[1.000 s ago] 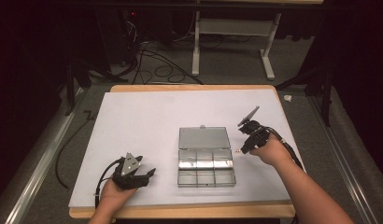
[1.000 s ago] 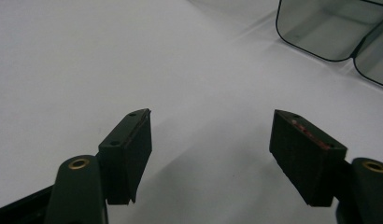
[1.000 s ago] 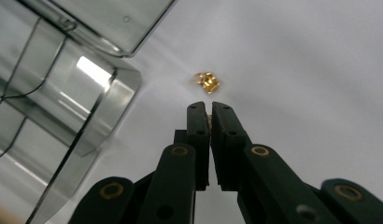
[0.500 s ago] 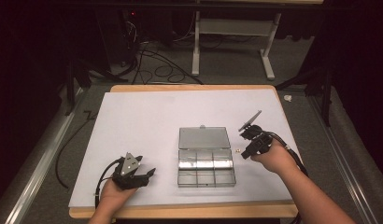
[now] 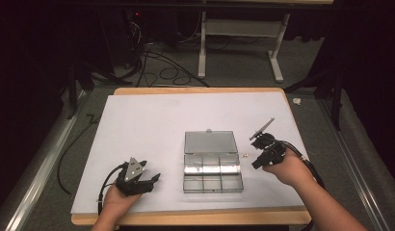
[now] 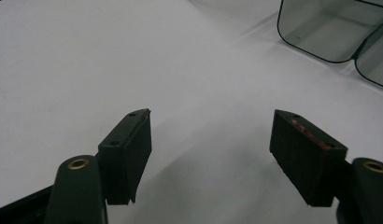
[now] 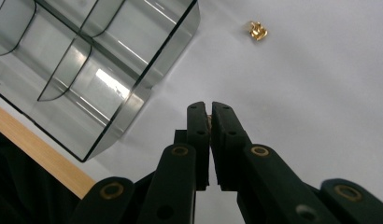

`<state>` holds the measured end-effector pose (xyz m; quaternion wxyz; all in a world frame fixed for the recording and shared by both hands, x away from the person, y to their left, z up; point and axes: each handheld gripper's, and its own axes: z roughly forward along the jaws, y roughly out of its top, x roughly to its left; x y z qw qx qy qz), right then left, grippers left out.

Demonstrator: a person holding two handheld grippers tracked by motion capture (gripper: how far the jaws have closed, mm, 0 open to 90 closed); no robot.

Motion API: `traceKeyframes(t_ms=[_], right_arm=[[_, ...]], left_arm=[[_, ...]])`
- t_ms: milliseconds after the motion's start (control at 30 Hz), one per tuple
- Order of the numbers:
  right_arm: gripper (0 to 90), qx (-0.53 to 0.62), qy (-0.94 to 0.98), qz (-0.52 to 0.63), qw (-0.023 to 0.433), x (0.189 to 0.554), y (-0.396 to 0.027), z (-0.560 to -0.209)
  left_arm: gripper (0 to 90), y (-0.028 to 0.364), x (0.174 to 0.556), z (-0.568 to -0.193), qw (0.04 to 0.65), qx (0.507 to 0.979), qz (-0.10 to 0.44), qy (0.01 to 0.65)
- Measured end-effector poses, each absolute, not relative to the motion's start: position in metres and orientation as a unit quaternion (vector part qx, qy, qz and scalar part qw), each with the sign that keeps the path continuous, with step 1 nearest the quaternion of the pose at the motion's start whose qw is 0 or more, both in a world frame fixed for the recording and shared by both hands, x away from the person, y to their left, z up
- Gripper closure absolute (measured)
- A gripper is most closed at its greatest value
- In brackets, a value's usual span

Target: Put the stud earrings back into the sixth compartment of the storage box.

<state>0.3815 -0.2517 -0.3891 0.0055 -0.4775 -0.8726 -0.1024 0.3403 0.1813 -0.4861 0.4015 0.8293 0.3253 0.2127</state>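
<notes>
Since a second ago the right gripper (image 5: 257, 163) has drifted back from the far right of the mat toward the person, ending just right of the clear compartment box (image 5: 213, 169); the left gripper (image 5: 154, 179) has not shifted.

In the right gripper view the jaws are pressed together, and a sliver of gold shows in the seam between the pads, so it looks as if a small brass piece (image 7: 208, 122) is pinched there, though too little of it is exposed to be sure. A second small brass part (image 7: 258, 31) lies loose on the white mat (image 5: 152, 125), just beyond the box's right wall. The box sits open near the front edge of the table (image 5: 195, 90), lid (image 5: 209, 142) laid back, its compartments apparently empty.

My reading is that sorting is under way: one piece picked up and on its way to a compartment. Next the right hand needs to come over the chosen cell and part its jaws there.

The left gripper rests on the mat well left of the box, jaws spread with nothing between them, the box's corner cut off at the frame edge in its view.
</notes>
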Motion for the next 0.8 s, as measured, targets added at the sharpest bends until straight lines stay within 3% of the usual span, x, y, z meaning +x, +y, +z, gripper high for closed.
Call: traceKeyframes(t_ms=[800], right_arm=[[87.5,-0.43,-0.897,-0.101,0.007,0.366,-0.222,-0.378]], left_arm=[[30.1,0.18,0.34,-0.486,0.398,0.831,0.215,0.323]])
